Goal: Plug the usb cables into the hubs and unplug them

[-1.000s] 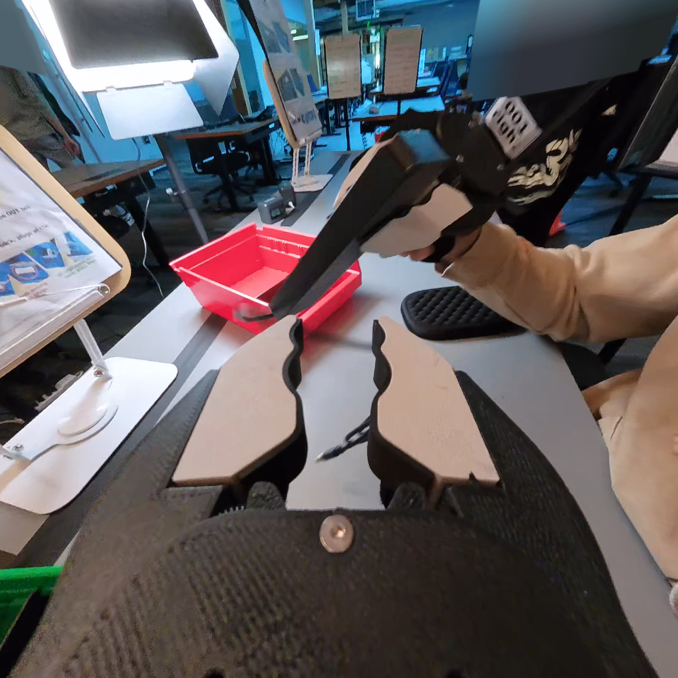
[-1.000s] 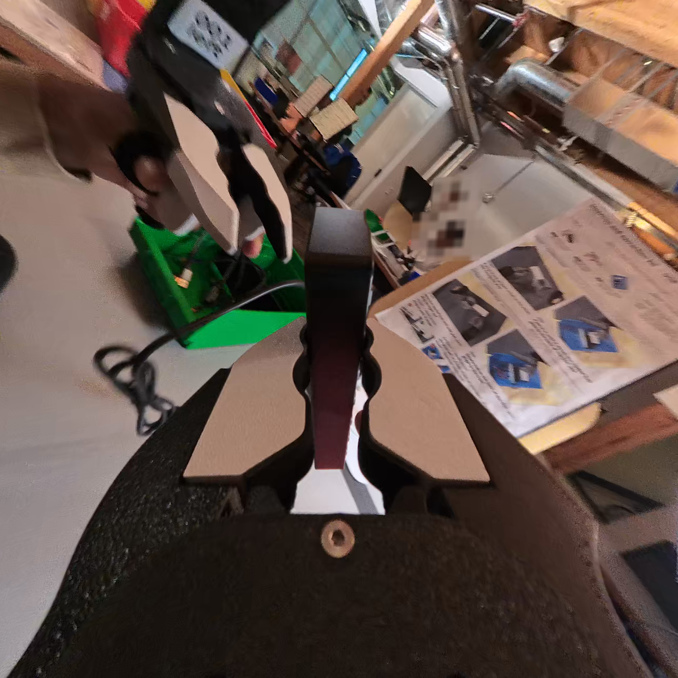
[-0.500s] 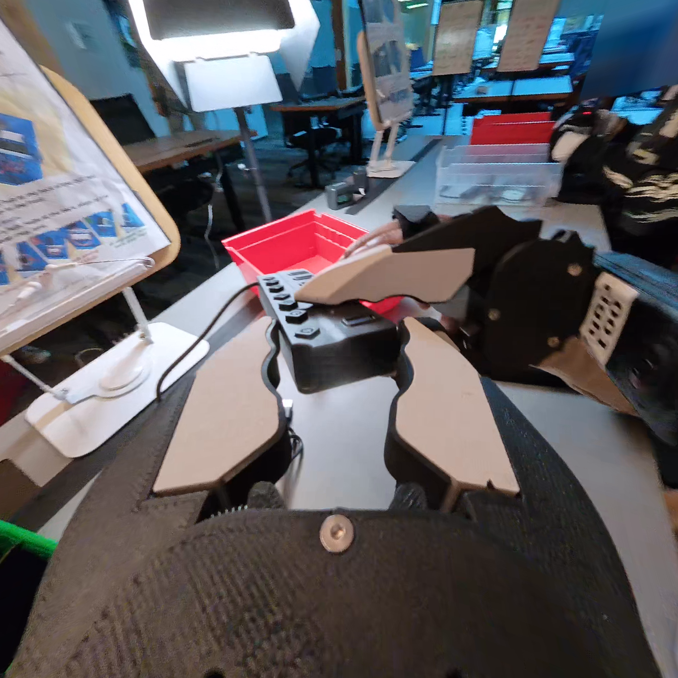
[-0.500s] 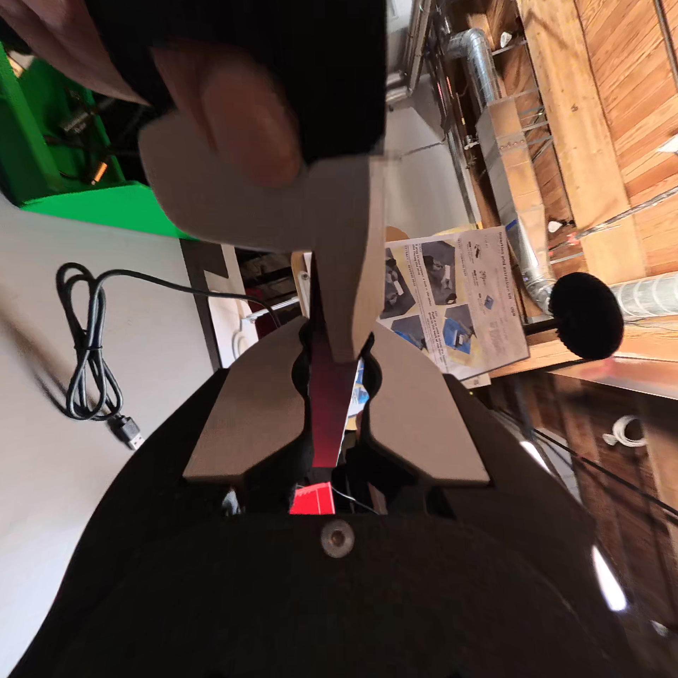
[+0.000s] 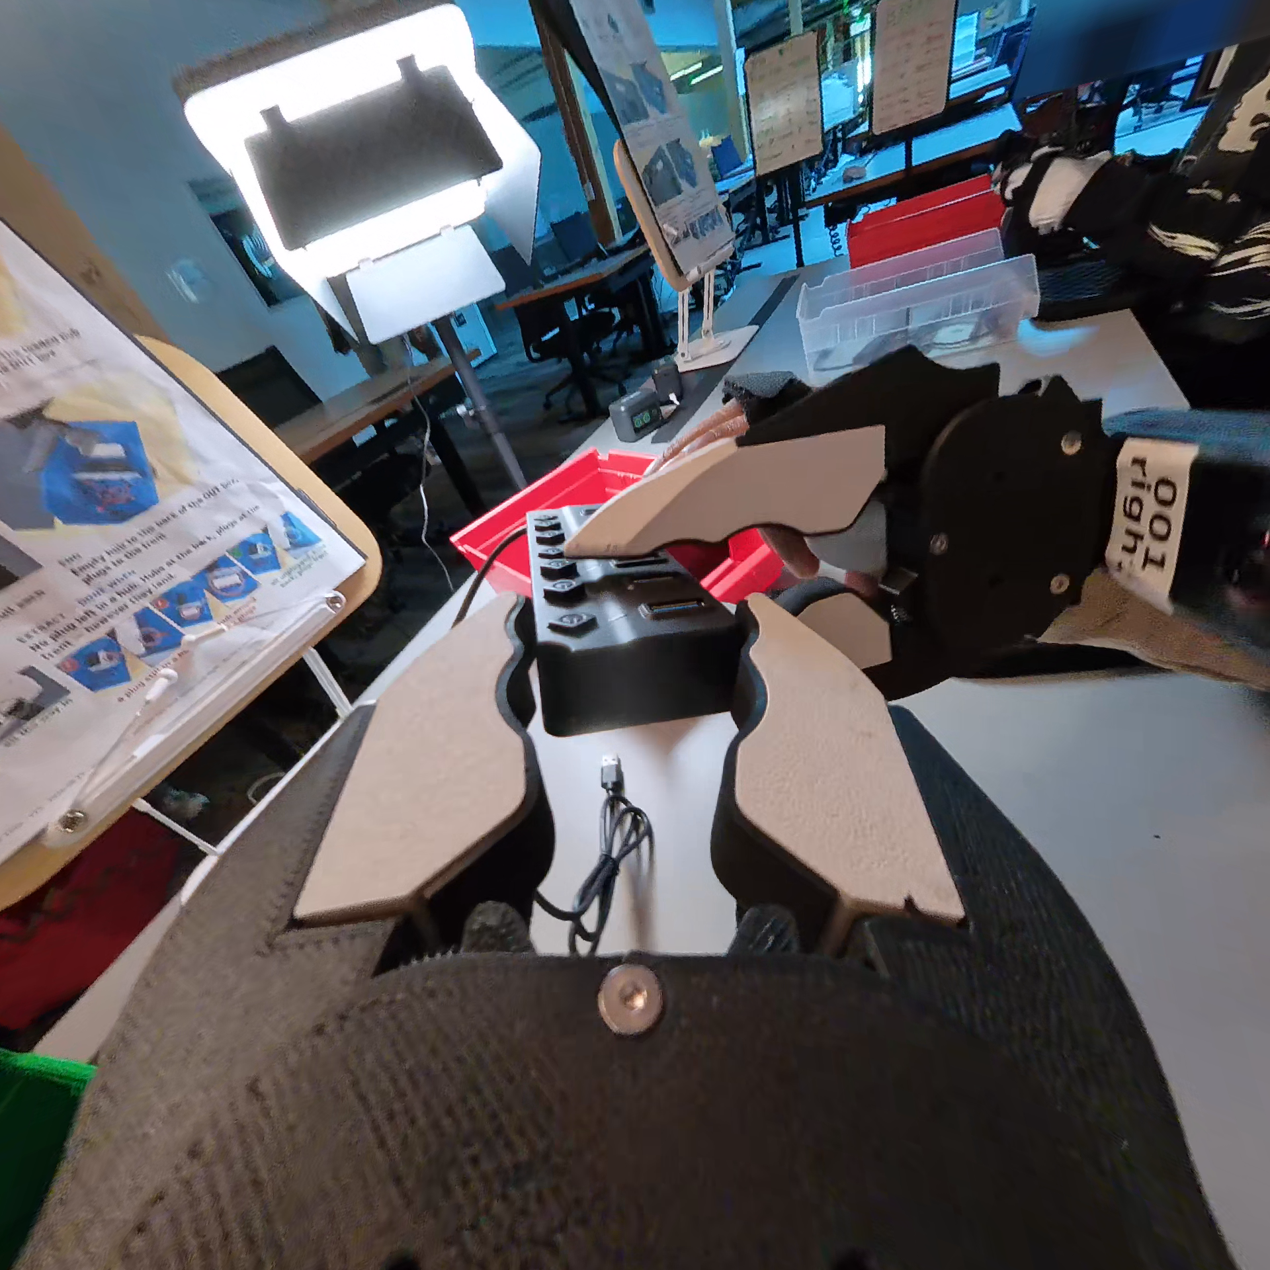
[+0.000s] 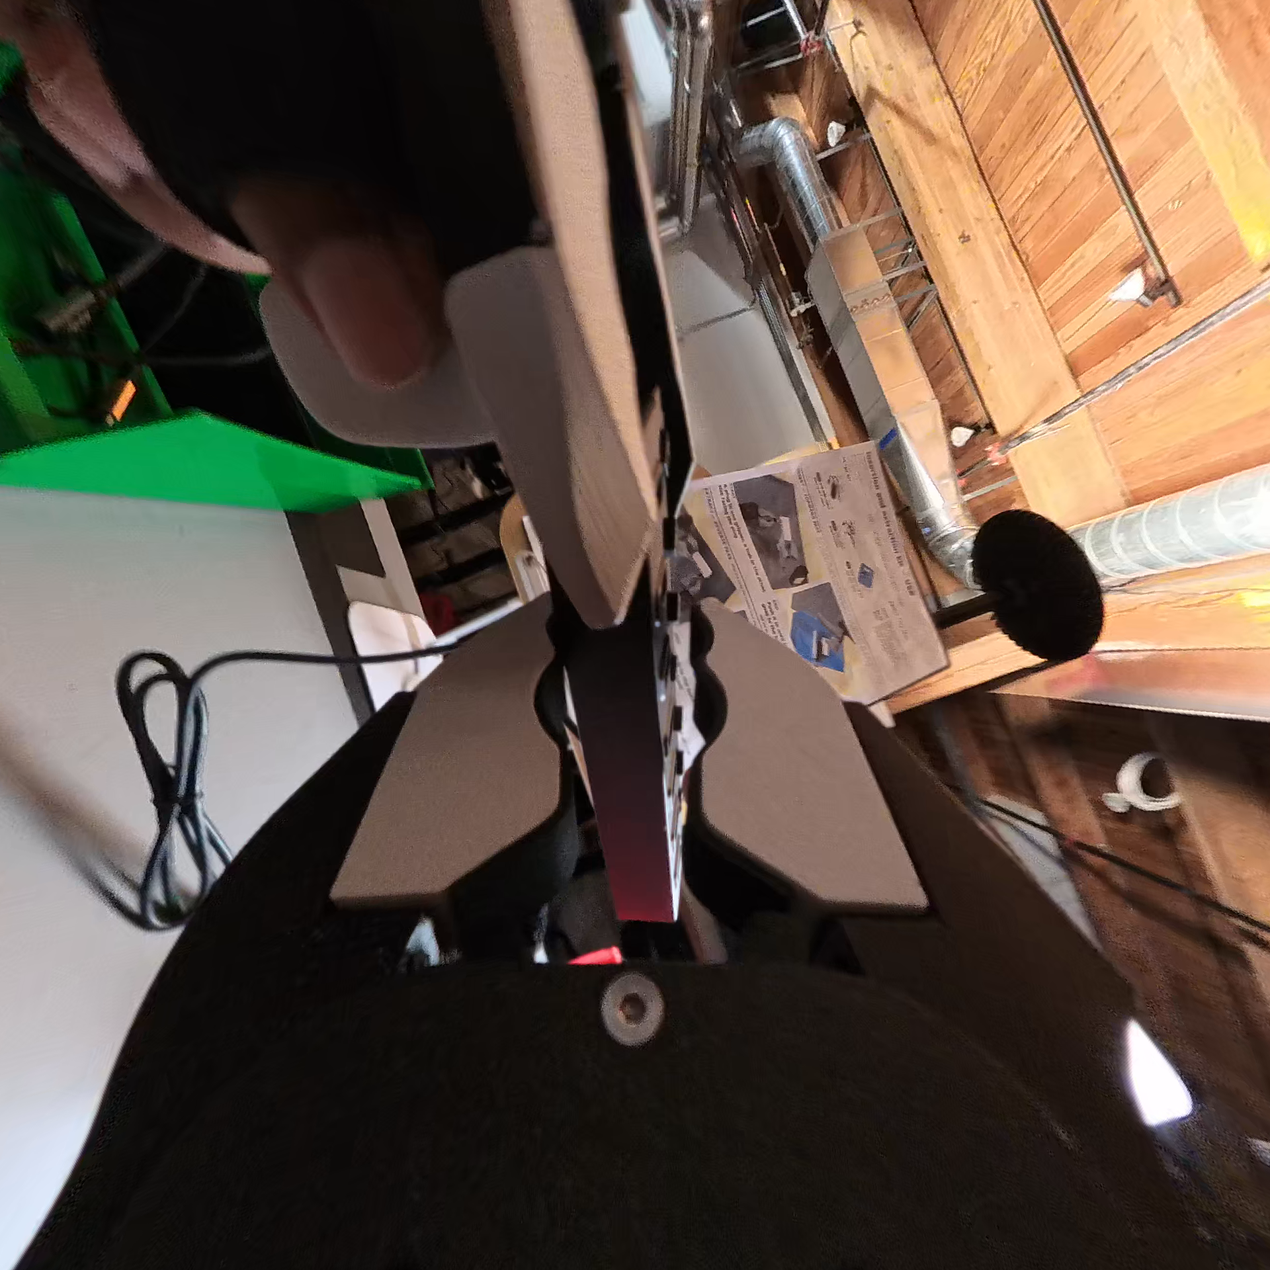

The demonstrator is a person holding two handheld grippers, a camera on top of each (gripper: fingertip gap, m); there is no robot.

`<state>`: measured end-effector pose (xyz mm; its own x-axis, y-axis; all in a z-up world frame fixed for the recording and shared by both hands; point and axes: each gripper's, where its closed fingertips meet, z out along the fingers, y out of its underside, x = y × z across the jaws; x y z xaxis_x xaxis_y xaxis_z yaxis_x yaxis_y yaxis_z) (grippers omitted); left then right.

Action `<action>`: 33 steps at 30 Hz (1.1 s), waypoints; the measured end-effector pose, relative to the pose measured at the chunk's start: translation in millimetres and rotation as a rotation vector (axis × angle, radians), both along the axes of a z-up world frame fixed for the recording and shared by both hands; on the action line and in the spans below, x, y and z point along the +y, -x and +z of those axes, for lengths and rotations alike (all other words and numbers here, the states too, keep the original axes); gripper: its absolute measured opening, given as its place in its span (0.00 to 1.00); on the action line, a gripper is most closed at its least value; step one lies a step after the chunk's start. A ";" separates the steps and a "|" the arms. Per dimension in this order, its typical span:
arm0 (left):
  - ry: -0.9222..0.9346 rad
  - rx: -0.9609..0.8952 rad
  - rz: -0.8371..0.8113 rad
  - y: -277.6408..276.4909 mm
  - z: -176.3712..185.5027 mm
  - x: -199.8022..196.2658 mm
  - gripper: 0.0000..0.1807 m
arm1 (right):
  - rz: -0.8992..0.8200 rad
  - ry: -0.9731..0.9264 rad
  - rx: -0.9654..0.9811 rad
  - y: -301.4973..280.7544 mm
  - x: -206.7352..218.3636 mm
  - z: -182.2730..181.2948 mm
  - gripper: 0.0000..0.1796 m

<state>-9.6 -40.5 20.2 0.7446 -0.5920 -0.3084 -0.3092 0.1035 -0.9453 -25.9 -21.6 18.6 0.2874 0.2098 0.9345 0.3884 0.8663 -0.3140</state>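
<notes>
Now hub (image 5: pixel 622 636) closer between left gripper (image 5: pixel 632 622) fingers, right gripper (image 6: pixel 627 670) still clamped

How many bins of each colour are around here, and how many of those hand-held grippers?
Red bins: 2
Clear bin: 1
Green bin: 1
Grippers: 2, the left gripper and the right gripper
Total: 6

hub (image 5: pixel 622 632) far end: hidden | cable (image 5: pixel 605 852) tail: hidden under tool
</notes>
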 end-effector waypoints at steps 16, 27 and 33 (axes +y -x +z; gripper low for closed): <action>-0.260 -0.262 -0.027 48.8 82.7 -38.5 0.31 | 1.084 1.592 0.203 -9.5 -21.5 7.4 0.27; -0.104 -0.733 -0.418 6.8 69.5 -45.2 0.30 | 1.309 1.552 0.531 -46.9 -9.4 64.9 0.37; -0.023 -0.683 -0.491 -1.1 44.9 -35.2 0.30 | 1.139 1.487 0.315 -53.1 -5.0 61.5 0.35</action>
<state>-8.5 -75.7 65.1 0.4312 -0.8967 0.1003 0.4149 0.0983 -0.9045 27.2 -26.6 80.1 -0.4483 0.8692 -0.2086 -0.3048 -0.3680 -0.8784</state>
